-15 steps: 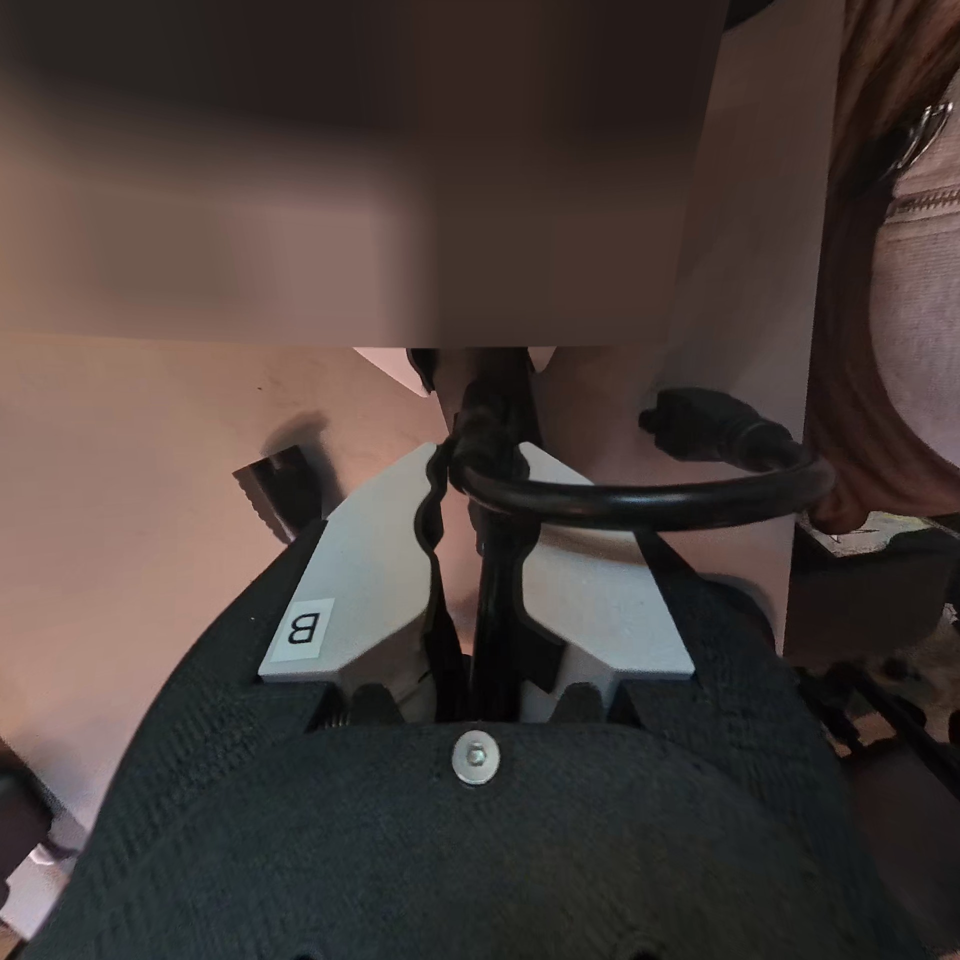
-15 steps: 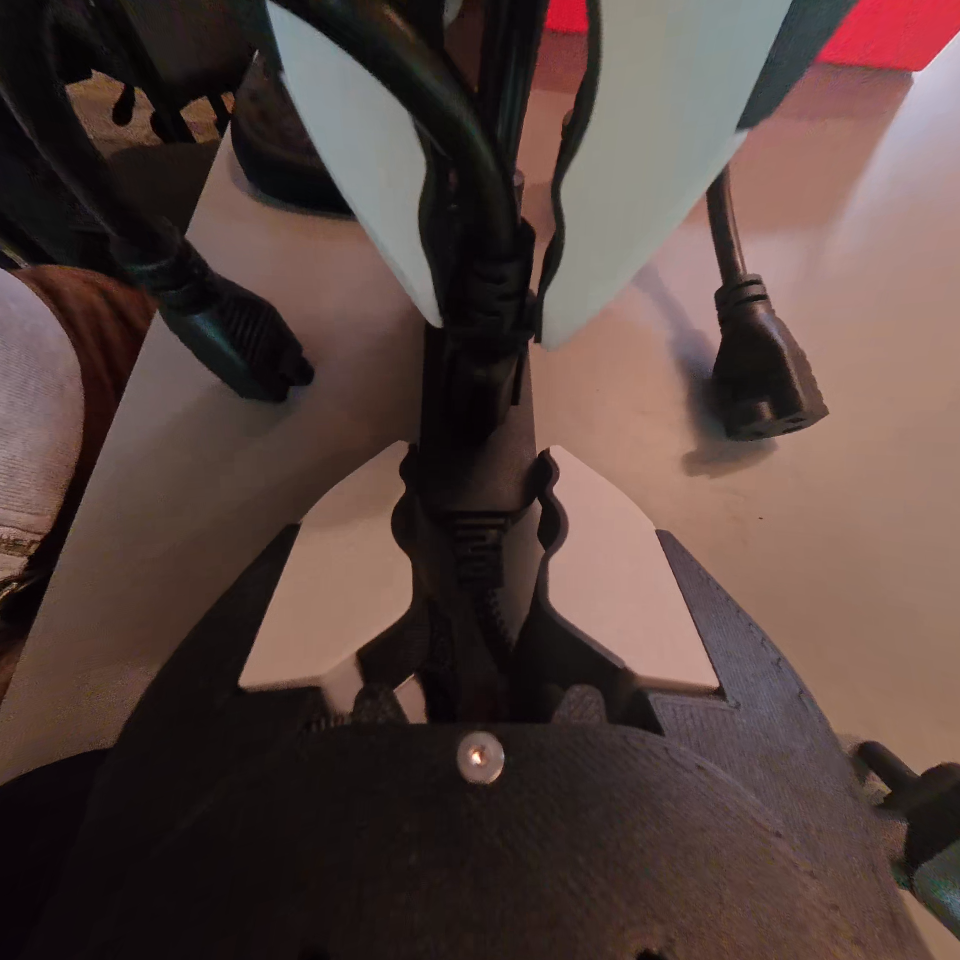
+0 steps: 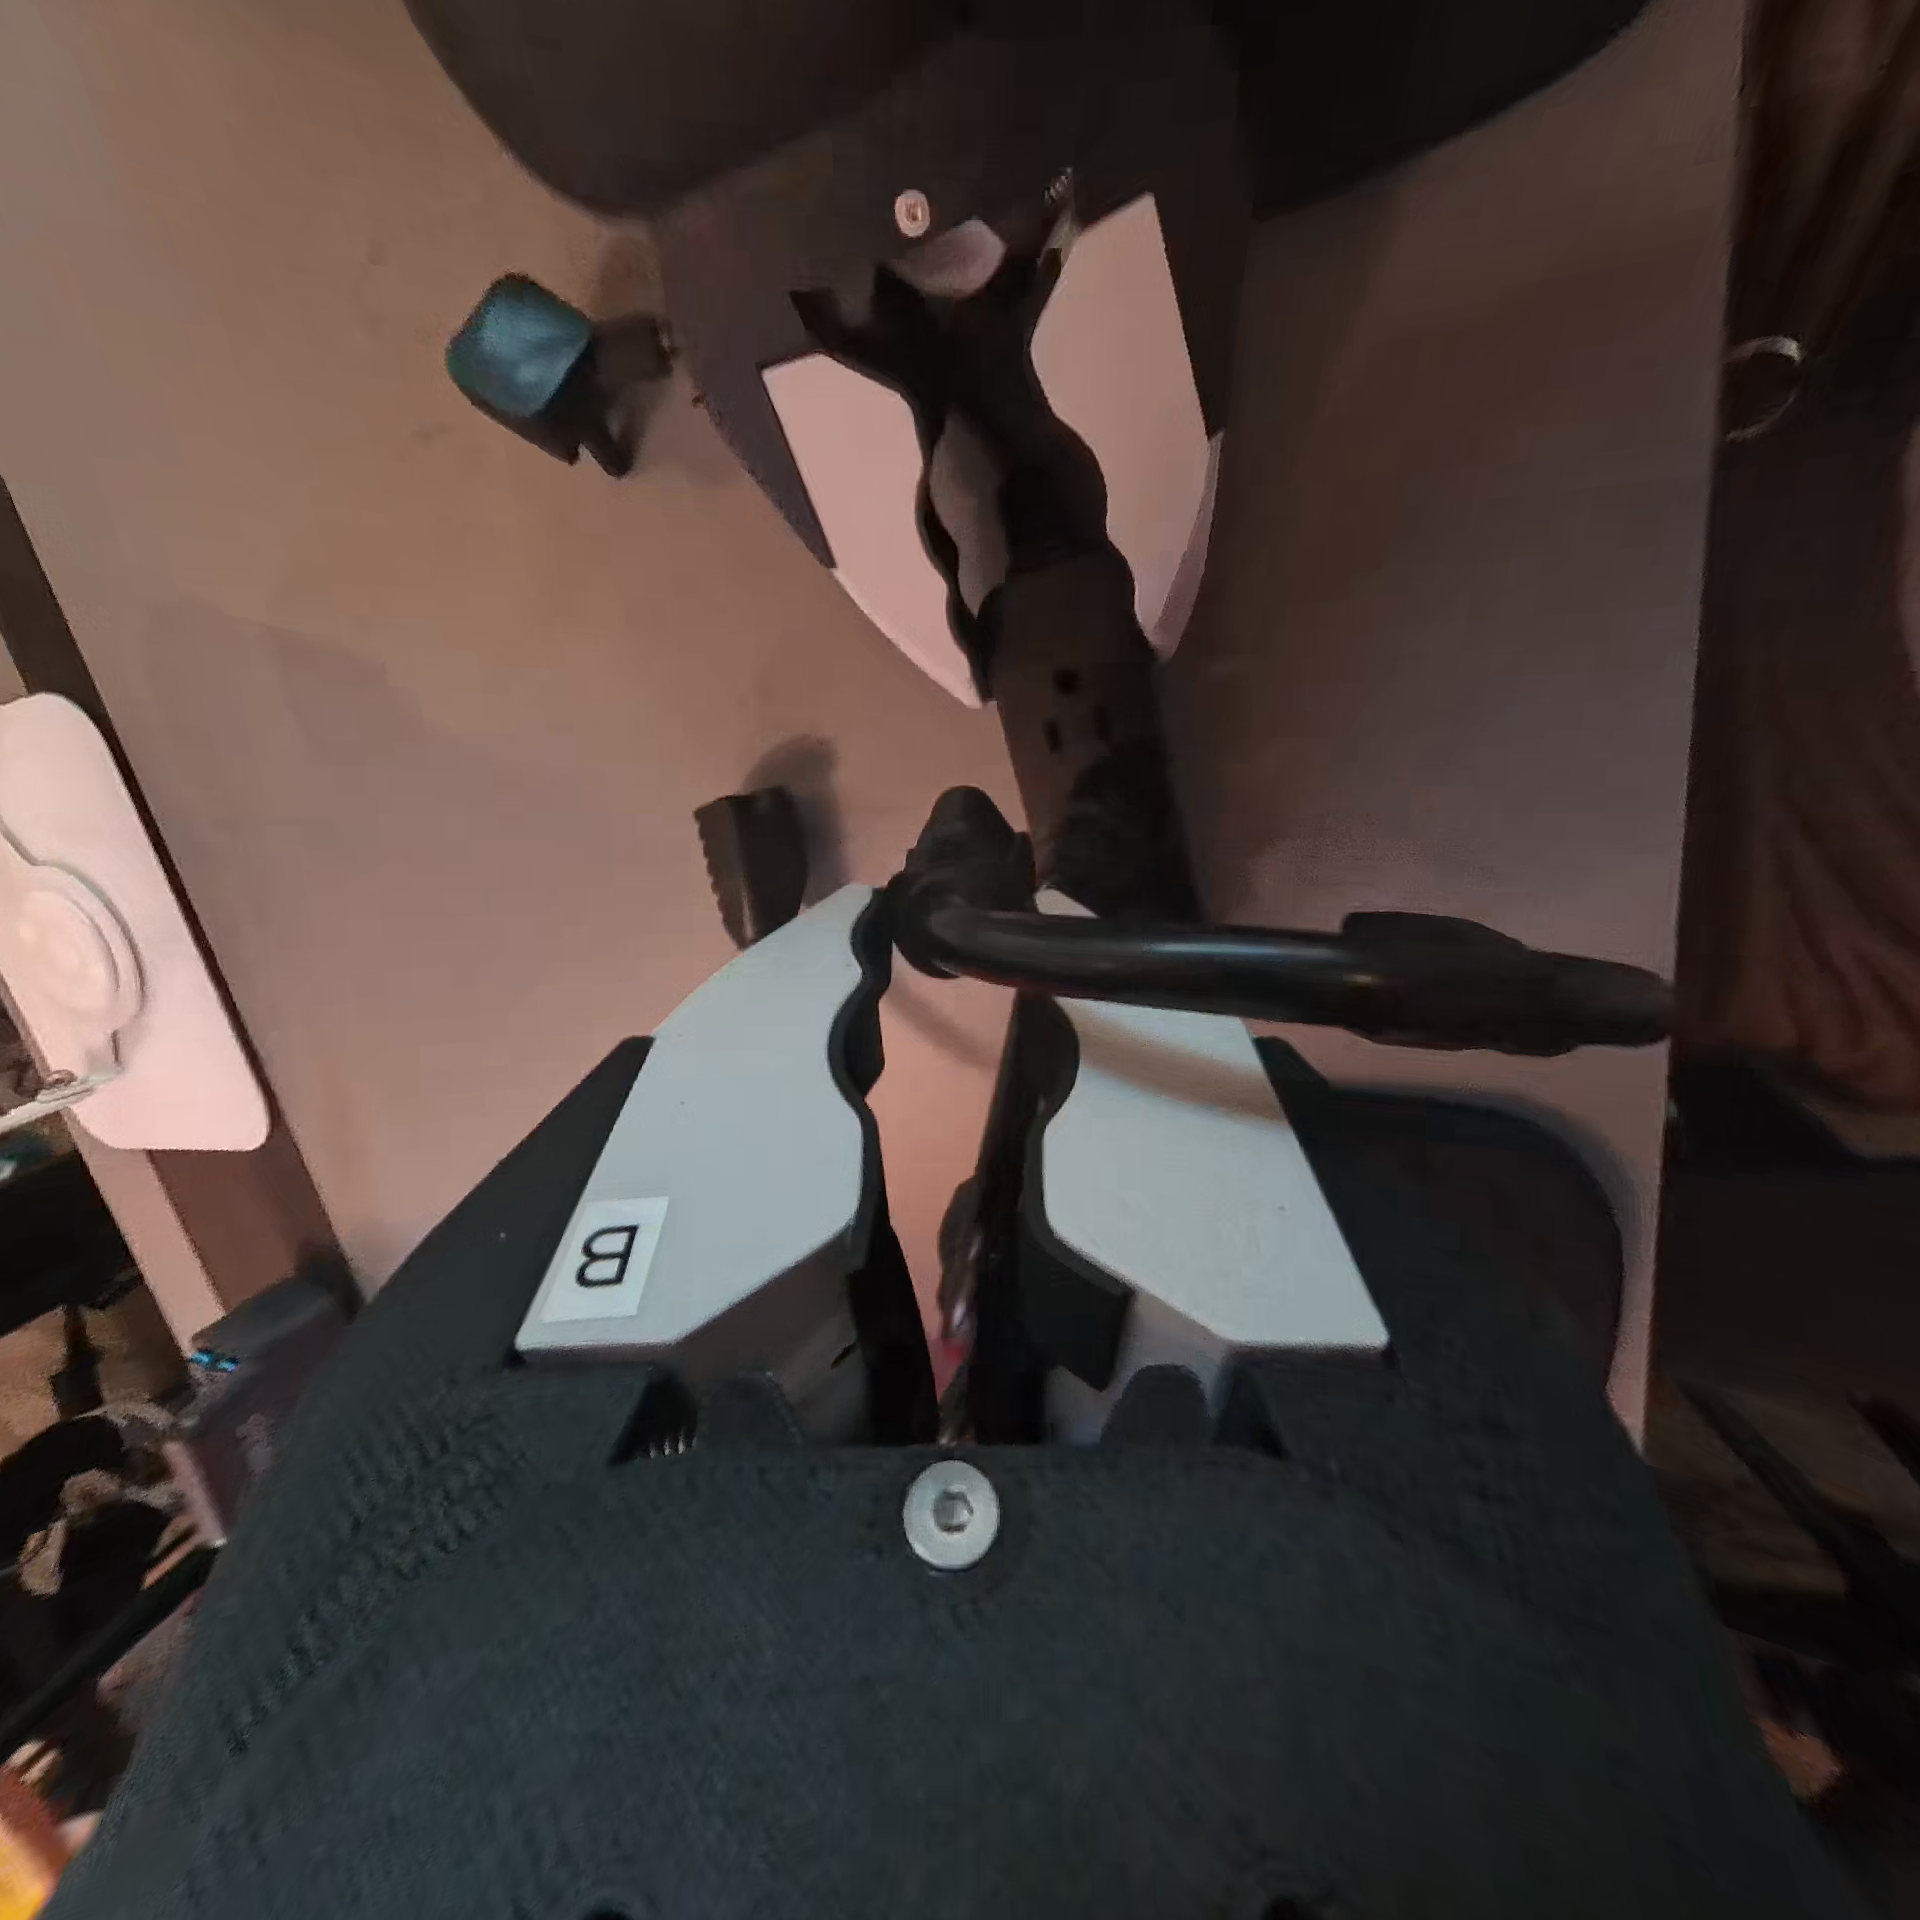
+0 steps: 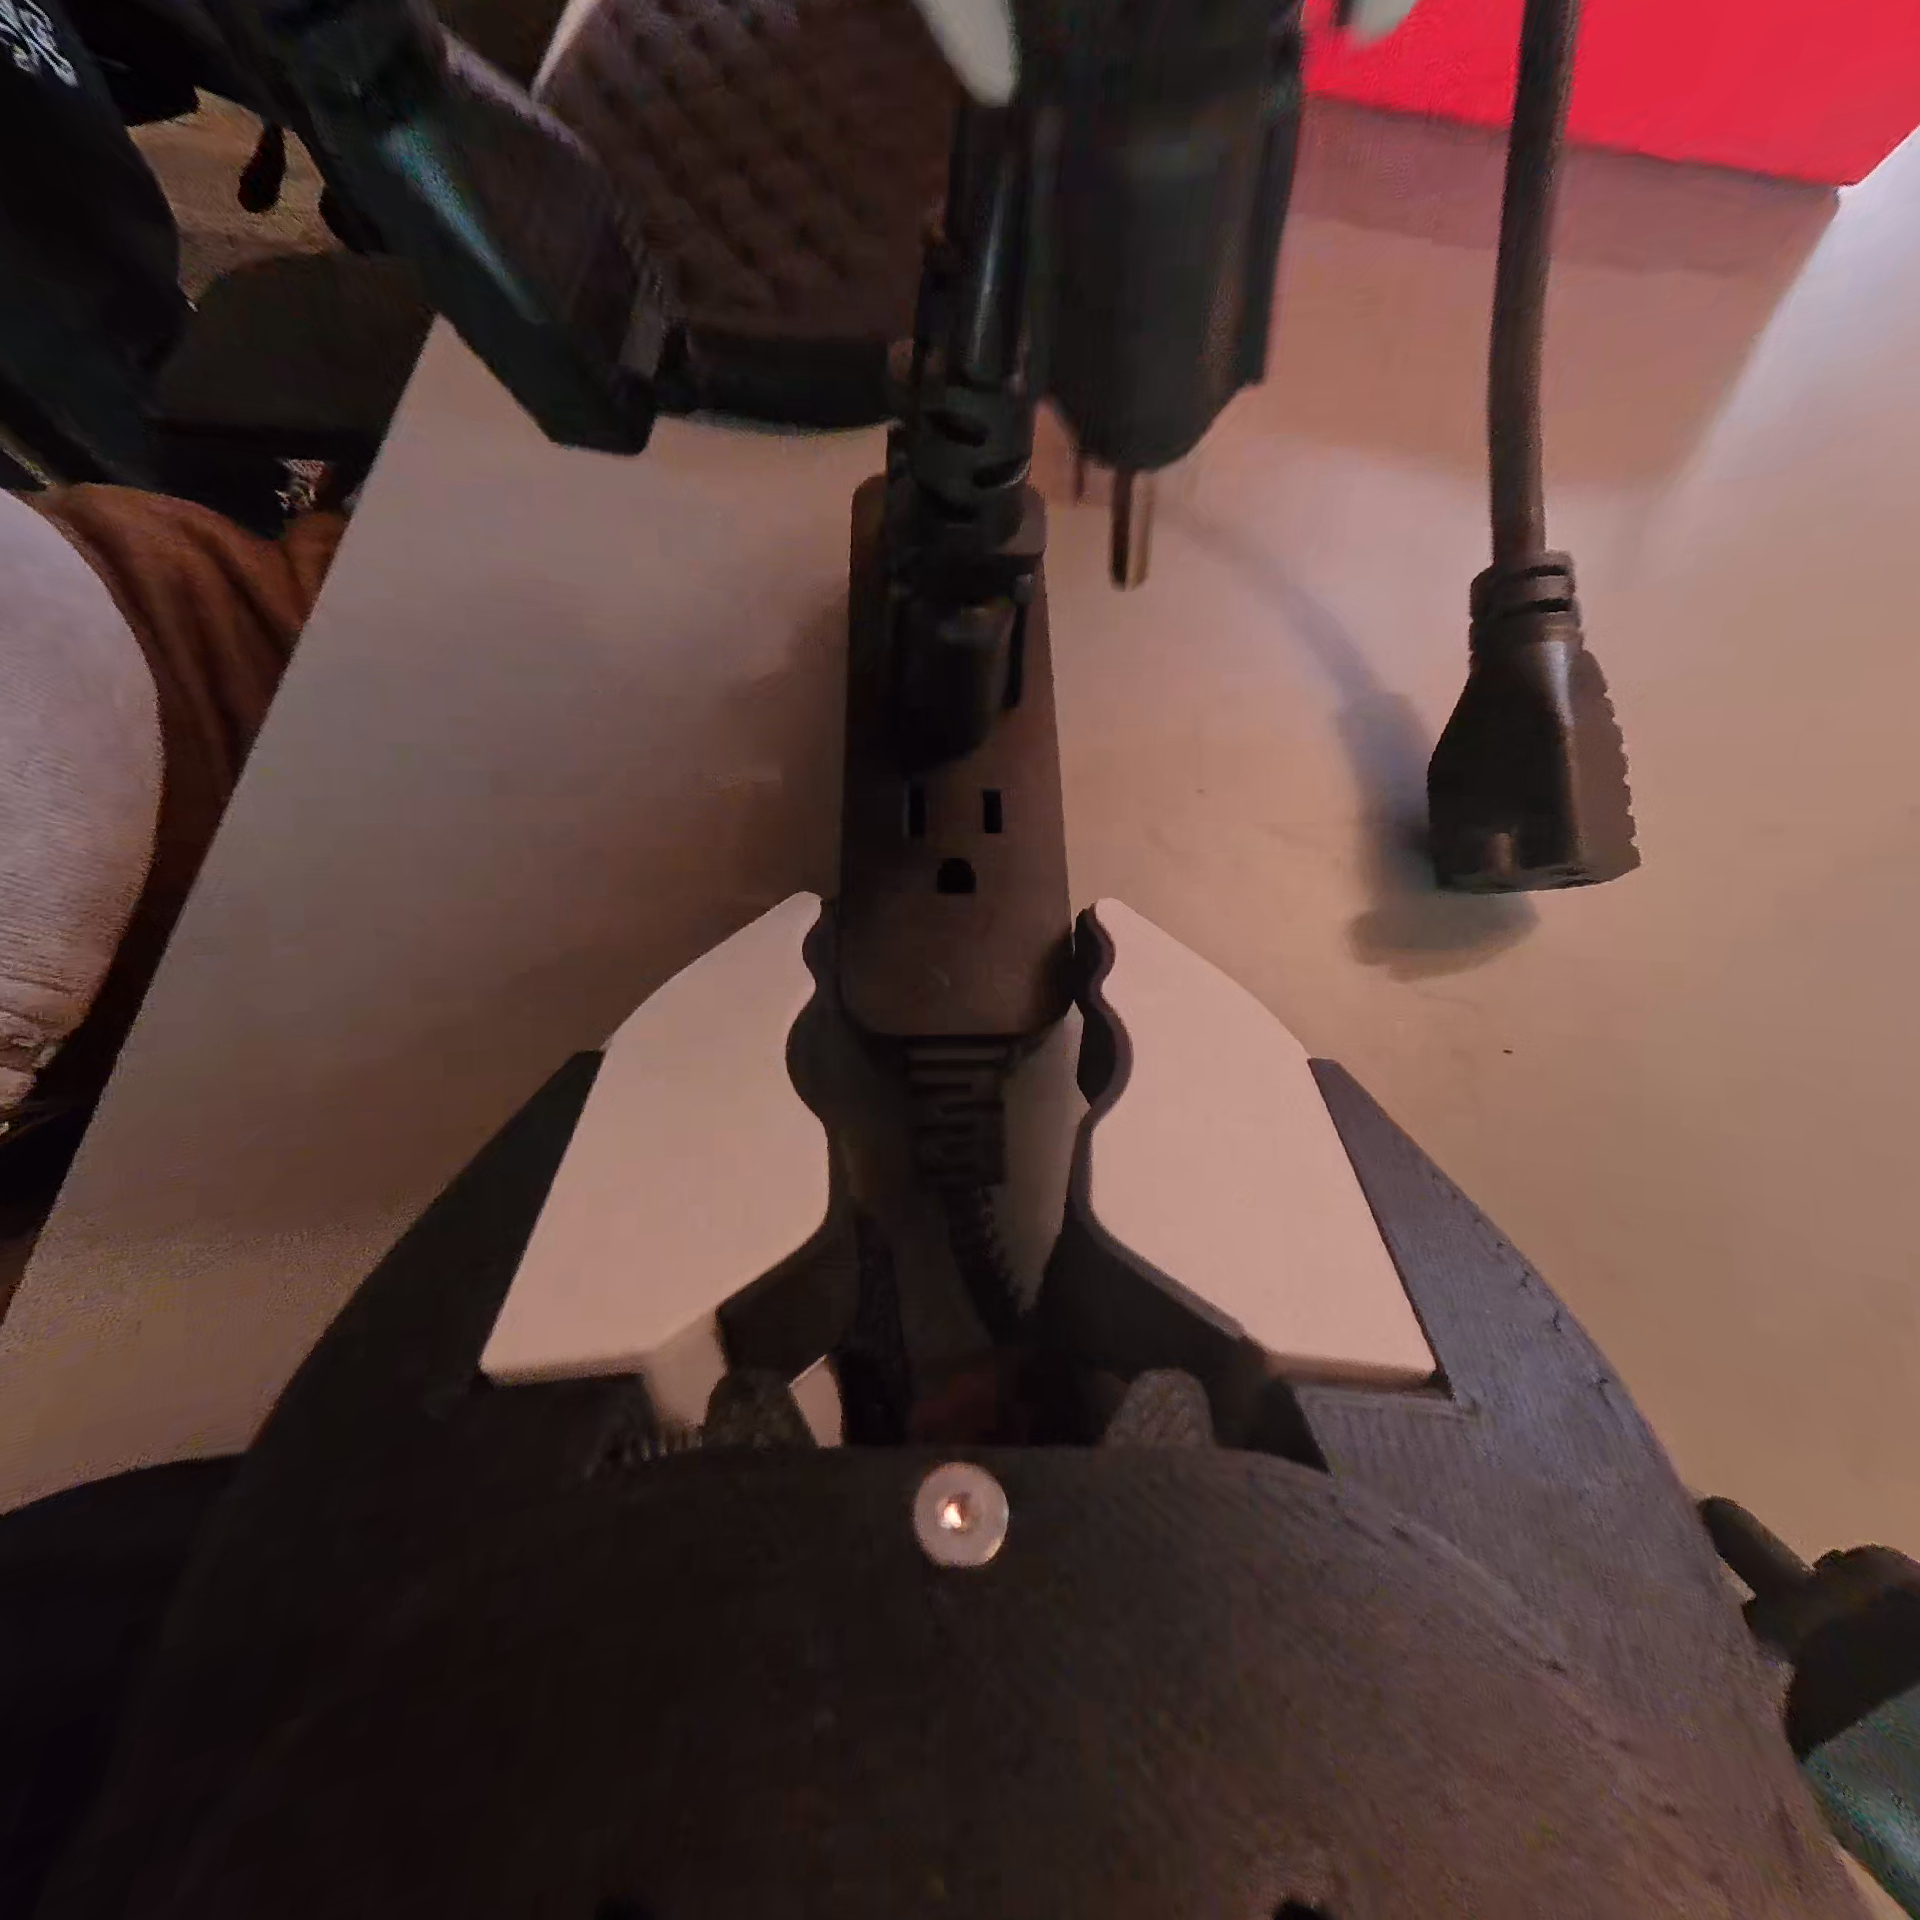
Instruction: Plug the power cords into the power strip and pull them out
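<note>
Black power strip (image 4: 951,831) sits clamped at its near end in my R claw (image 4: 951,940), lying on the pale counter (image 4: 1351,1091), one outlet bare, a plug (image 4: 961,540) seated farther up. L claw (image 3: 961,904) pinches a cord (image 3: 1143,951) near another plug. Farther off, a loose connector (image 4: 1527,790) rests.

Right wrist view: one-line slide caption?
Right claw clamps the black power strip, one outlet bare; loose cord end lies on the table.
</note>
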A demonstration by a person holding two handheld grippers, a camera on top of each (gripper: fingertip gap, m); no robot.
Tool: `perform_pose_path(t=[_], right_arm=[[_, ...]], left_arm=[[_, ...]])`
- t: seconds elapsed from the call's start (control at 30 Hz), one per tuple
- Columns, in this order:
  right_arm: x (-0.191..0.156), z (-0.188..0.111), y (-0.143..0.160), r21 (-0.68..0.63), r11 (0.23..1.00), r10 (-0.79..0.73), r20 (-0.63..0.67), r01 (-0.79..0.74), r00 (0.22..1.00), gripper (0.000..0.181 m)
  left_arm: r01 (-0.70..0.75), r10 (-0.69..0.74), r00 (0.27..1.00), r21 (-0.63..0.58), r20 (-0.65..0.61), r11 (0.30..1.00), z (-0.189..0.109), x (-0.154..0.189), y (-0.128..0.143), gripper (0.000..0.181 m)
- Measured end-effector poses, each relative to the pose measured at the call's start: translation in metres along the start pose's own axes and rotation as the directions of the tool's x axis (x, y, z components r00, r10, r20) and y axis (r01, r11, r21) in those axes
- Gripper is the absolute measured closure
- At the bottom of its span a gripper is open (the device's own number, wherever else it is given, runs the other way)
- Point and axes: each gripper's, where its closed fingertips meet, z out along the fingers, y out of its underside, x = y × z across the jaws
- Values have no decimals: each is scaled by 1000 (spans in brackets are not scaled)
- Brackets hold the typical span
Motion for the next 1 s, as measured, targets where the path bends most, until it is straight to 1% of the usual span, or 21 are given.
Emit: perform_pose_path(t=[0.03, 0.07, 0.1, 0.17, 0.23, 0.27, 0.3, 0.37, 0.43, 0.47, 0.57, 0.63, 0.7, 0.73, 0.8, 0.87, 0.9, 0.97, 1.0], right_arm=[[1, -5, -4, 43, 999, -3, -5, 4, 1000, 136], [3, -12, -13, 116, 993, 5, -14, -3, 1000, 130], [5, -23, -26, 215, 976, 31, -10, -28, 999, 124], [12, -50, -54, 428, 901, 81, 10, -77, 997, 125], [17, -78, -75, 597, 800, 86, -11, -62, 996, 131], [18, -86, -80, 639, 769, 71, -45, -26, 996, 132], [18, -89, -81, 652, 758, 49, -90, 22, 995, 132], [15, -86, -82, 637, 761, -20, -166, 123, 986, 133], [9, -80, -82, 612, 770, -79, -189, 180, 979, 133], [5, -78, -82, 613, 767, -97, -182, 190, 978, 132], [8, -85, -83, 636, 755, -64, -170, 159, 983, 129], [25, -89, -76, 599, 787, -6, -229, 146, 973, 132], [38, -94, -68, 556, 819, 30, -294, 145, 955, 141], [40, -99, -68, 566, 812, 44, -301, 141, 953, 146], [43, -111, -73, 621, 776, 94, -288, 111, 953, 147], [45, -124, -79, 692, 720, 157, -248, 61, 956, 144], [44, -130, -81, 730, 683, 186, -203, 22, 961, 143], [40, -133, -85, 768, 633, 230, -65, -99, 971, 132], [37, -128, -85, 753, 638, 245, 2, -163, 969, 126]], left_arm=[[16, -17, 1000, 29, 25, 999, 1, 2, -1, 158], [27, -32, 997, 61, 71, 998, 0, 0, -2, 158], [39, -52, 991, 104, 122, 994, -2, -3, -5, 158], [68, -104, 979, 198, 176, 978, -8, -3, -12, 158], [92, -166, 961, 310, 223, 946, -16, -6, -22, 158], [93, -190, 952, 365, 240, 926, -20, -8, -28, 158], [102, -217, 944, 407, 248, 908, -21, -9, -31, 158], [116, -262, 925, 452, 274, 884, -21, -15, -34, 158], [105, -288, 910, 507, 297, 855, -22, -19, -40, 158], [96, -285, 909, 514, 303, 853, -22, -20, -42, 158], [70, -248, 892, 425, 378, 902, -17, -26, -37, 158], [48, -225, 874, 384, 431, 922, -17, -30, -36, 158], [22, -200, 834, 331, 514, 943, -21, -37, -34, 158], [9, -188, 809, 308, 557, 951, -23, -40, -35, 158], [-12, -164, 763, 267, 625, 964, -25, -46, -37, 158], [-16, -138, 720, 215, 680, 976, -21, -51, -38, 158], [-15, -129, 705, 197, 697, 980, -19, -54, -38, 158], [-11, -124, 689, 181, 714, 983, -12, -57, -40, 158], [-10, -109, 677, 158, 728, 987, -9, -59, -40, 158]])
